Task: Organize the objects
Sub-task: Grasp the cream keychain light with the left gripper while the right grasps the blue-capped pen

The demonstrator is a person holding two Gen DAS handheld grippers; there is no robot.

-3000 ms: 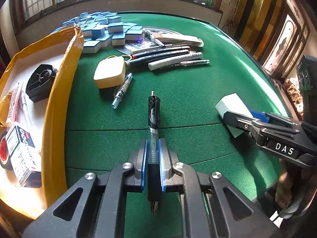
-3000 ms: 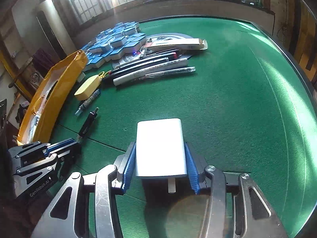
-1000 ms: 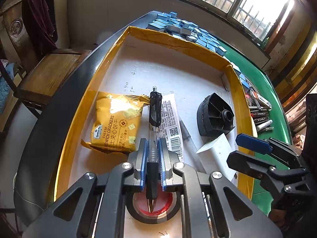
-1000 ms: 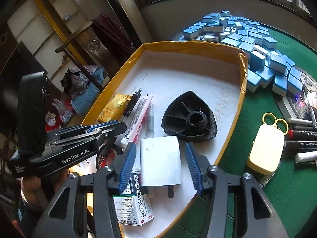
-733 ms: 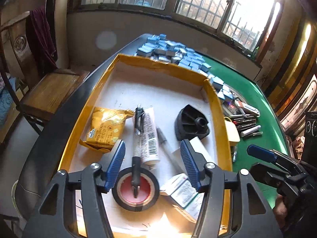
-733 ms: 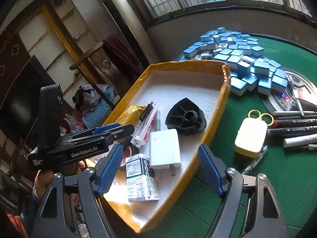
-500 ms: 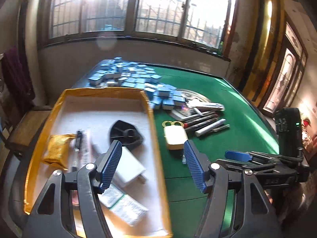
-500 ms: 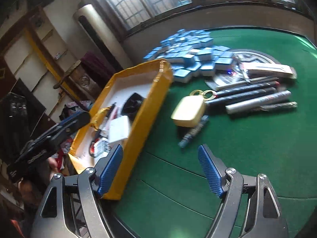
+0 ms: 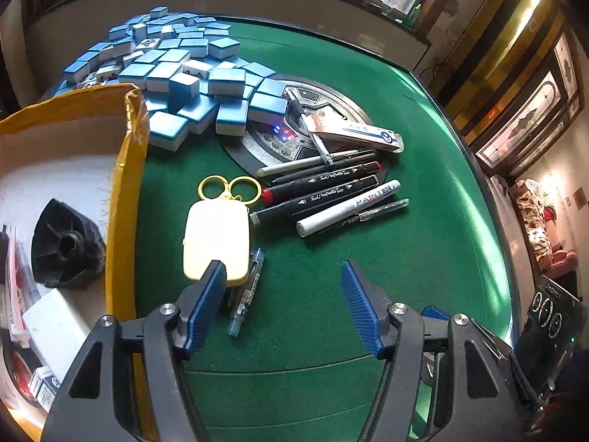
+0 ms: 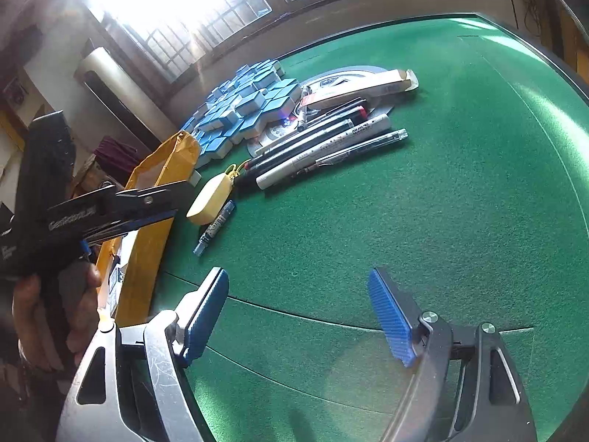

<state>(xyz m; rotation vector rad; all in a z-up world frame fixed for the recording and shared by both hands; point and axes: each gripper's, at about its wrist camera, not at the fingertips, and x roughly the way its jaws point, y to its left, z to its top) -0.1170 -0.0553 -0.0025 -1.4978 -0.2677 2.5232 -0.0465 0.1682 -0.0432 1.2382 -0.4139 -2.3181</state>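
Green desk (image 9: 423,221) again under both grippers: left gripper (image 9: 279,305) and right gripper (image 10: 298,316) released, pen and charger (image 9: 55,326) now boxed; markers (image 9: 324,188) remain.

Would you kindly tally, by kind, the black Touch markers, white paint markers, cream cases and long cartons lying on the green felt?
Black Touch markers: 2
White paint marker: 1
Cream case: 1
Long carton: 1
Total: 5
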